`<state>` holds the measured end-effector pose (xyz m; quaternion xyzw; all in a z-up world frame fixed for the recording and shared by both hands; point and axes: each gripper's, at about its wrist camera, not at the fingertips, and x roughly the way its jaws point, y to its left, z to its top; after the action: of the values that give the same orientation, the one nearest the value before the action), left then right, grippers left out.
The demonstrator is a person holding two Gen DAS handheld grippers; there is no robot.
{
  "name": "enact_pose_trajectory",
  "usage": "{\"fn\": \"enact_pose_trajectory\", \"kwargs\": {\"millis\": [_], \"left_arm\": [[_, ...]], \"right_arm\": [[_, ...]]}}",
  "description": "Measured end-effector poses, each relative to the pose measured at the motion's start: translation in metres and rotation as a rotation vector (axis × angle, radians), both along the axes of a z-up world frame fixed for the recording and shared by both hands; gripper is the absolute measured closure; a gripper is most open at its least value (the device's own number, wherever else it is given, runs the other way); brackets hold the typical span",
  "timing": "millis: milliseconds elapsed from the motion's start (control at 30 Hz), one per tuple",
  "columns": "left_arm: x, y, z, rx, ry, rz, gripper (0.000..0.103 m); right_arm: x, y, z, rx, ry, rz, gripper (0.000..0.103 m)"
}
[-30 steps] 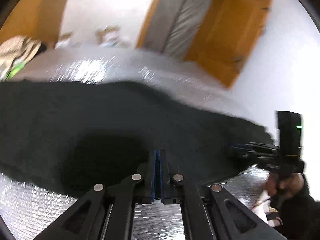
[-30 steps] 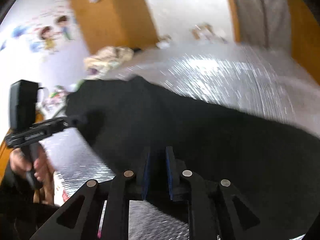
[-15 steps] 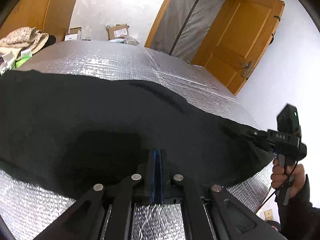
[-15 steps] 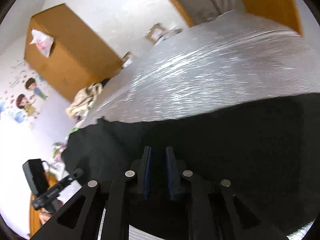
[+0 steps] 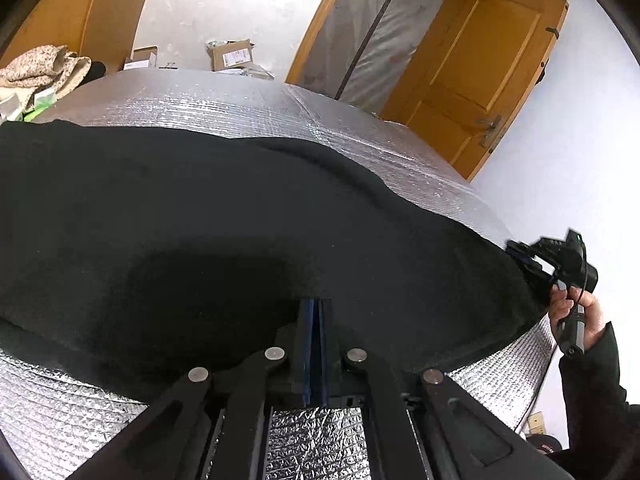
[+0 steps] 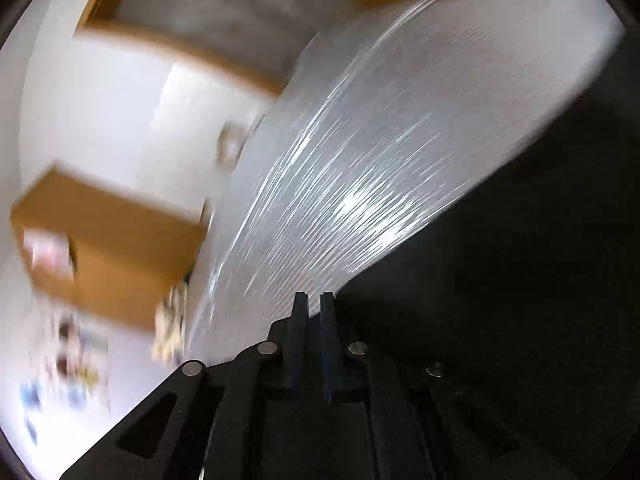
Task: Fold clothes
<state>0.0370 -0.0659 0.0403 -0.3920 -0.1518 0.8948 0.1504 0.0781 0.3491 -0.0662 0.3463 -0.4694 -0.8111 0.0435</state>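
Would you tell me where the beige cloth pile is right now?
In the left wrist view, the beige cloth pile sits at the far left, beyond the silver table and the black garment, beside the wooden wardrobe.

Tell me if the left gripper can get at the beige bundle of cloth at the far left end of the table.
Probably not as things stand. The left gripper is shut on the near edge of the black garment, which spreads across the foil-covered table between it and the beige bundle. It would have to let go first.
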Motion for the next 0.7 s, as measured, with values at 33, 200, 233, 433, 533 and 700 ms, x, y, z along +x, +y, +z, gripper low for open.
{"fn": "enact_pose_trajectory", "kwargs": {"millis": [33, 200, 233, 433, 533, 700], "left_arm": [[0.0, 0.0, 0.0, 0.004, 0.0, -0.002, 0.101], [-0.001, 0.002, -0.002, 0.001, 0.001, -0.002, 0.101], [-0.001, 0.002, -0.002, 0.002, -0.001, -0.001, 0.101], [0.006, 0.003, 0.003, -0.037, 0.005, 0.003, 0.101], [0.012, -0.004, 0.0, -0.026, 0.003, 0.011, 0.101], [0.017, -0.01, 0.001, -0.025, 0.005, 0.029, 0.101]], "right_arm": [[0.009, 0.016, 0.001, 0.006, 0.003, -0.06, 0.1], [0.04, 0.035, 0.016, 0.092, 0.025, -0.141, 0.092], [0.04, 0.022, 0.019, 0.108, 0.034, -0.092, 0.092], [0.041, -0.01, 0.005, 0.097, 0.02, 0.042, 0.103], [0.051, 0.016, 0.008, 0.12, 0.011, -0.084, 0.103], [0.058, 0.017, 0.024, 0.191, 0.006, -0.138, 0.097]]}}
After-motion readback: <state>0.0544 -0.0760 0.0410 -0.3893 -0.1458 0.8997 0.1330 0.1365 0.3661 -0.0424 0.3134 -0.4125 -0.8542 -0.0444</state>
